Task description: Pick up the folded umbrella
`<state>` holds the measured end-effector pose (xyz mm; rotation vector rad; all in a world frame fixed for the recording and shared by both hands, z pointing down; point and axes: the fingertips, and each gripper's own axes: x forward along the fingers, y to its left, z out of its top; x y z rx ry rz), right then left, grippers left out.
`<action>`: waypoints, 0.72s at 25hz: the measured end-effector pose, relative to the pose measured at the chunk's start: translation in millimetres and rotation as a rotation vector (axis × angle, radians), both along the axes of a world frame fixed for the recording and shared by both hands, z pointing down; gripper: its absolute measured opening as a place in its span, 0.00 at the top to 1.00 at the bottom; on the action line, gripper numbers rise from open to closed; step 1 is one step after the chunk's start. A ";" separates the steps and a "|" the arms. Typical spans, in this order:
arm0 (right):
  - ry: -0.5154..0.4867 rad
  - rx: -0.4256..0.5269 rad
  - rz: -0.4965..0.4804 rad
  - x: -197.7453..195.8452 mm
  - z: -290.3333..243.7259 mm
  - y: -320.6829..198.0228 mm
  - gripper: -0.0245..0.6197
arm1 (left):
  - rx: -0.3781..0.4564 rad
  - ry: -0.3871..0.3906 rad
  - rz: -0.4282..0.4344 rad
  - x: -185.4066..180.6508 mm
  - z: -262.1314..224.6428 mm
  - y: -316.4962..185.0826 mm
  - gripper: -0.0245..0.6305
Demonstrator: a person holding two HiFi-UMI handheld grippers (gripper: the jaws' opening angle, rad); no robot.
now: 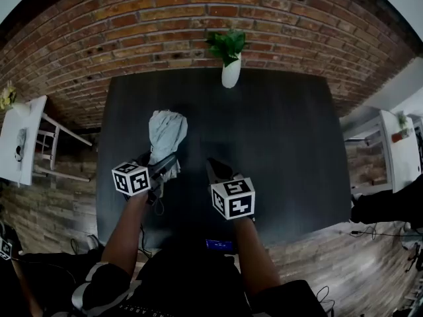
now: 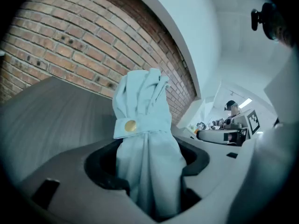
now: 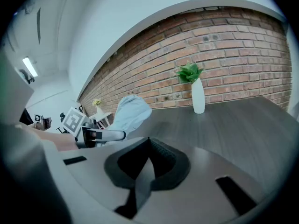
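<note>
**Umbrella's in the left tool**

Left tool (image 2: 148,164) is clamped wide round the umbrella (image 2: 142,120), just below its snap strap. The bunched top pokes out ahead, seemingly clear of the desk (image 1: 284,150). I'd guess it's light, soft cloth over a stiff core and a bit slippery, so mid-body seems the right grip. Right tool (image 3: 148,164) beside it is closed, empty. Vase (image 1: 230,73) far ahead holds a green sprig.

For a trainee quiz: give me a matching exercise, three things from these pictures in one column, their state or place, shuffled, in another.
1. pale blue folded fabric umbrella
2. white ceramic vase with green plant
3. right gripper

A. jaws together, nothing between them
B. clamped in the left gripper
C. standing at the far edge of the dark table, by the brick wall

Pairs: 1-B, 2-C, 3-A
</note>
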<state>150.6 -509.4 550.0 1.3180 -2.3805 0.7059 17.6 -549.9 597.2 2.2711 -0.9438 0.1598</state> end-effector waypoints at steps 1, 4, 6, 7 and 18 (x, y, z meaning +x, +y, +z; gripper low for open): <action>-0.001 0.008 -0.001 0.2 -4.3 3.4 0.95 | 0.022 0.021 0.000 1.1 -10.9 5.7 0.52; -0.005 0.027 -0.007 1.9 -14.8 16.6 0.95 | 0.082 0.104 0.004 6.2 -40.8 26.8 0.52; -0.008 0.036 -0.009 4.5 -19.4 26.2 0.95 | 0.115 0.157 0.008 9.7 -55.5 41.7 0.52; -0.011 0.040 -0.009 5.7 -21.5 30.9 0.95 | 0.129 0.172 0.009 10.7 -61.2 48.8 0.52; -0.038 0.080 -0.011 16.7 -37.8 81.6 0.95 | 0.182 0.305 0.007 22.3 -86.8 129.1 0.52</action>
